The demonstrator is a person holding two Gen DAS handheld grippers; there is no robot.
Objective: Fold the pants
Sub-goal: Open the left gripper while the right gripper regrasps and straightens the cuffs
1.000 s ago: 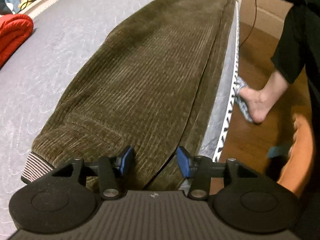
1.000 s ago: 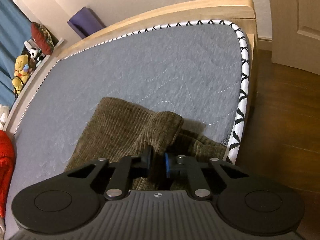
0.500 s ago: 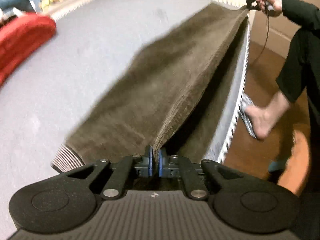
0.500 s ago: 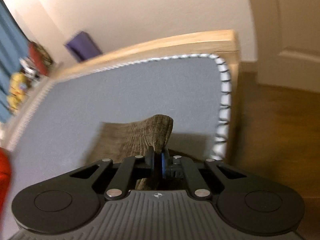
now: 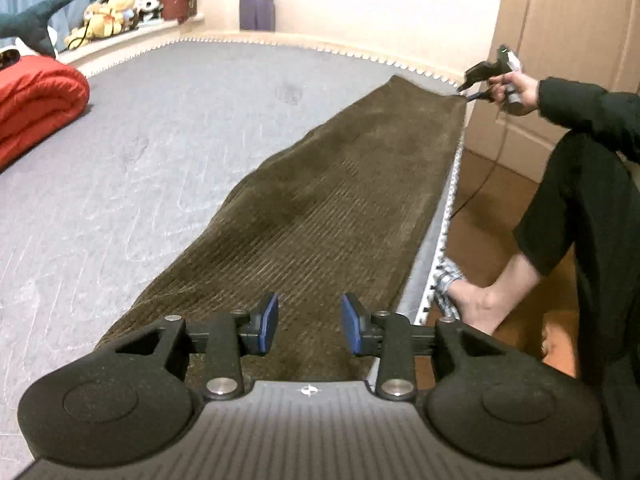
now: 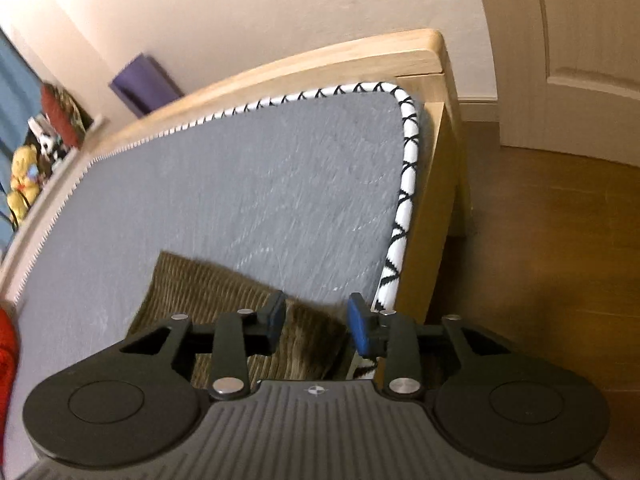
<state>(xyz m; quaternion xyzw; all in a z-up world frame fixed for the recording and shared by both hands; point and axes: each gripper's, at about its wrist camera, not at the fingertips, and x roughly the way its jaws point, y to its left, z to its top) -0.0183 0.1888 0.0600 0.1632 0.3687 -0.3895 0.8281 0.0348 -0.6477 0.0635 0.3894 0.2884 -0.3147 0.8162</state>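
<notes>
The brown corduroy pants (image 5: 340, 200) lie flat in a long strip on the grey mattress (image 5: 160, 140), along its near edge. The left gripper (image 5: 308, 322) hovers over one end of the strip, its blue-padded jaws apart and opening; the cloth lies below and ahead of them, nothing pinched. At the far end, ahead of those jaws, the right gripper (image 5: 466, 94) sits by the corner of the pants in the person's right hand (image 5: 514, 92). From its own camera the right gripper's jaws are likewise opening, the pants end just below the gap, not clamped. A red blanket (image 5: 36, 96) lies well off to the left.
</notes>
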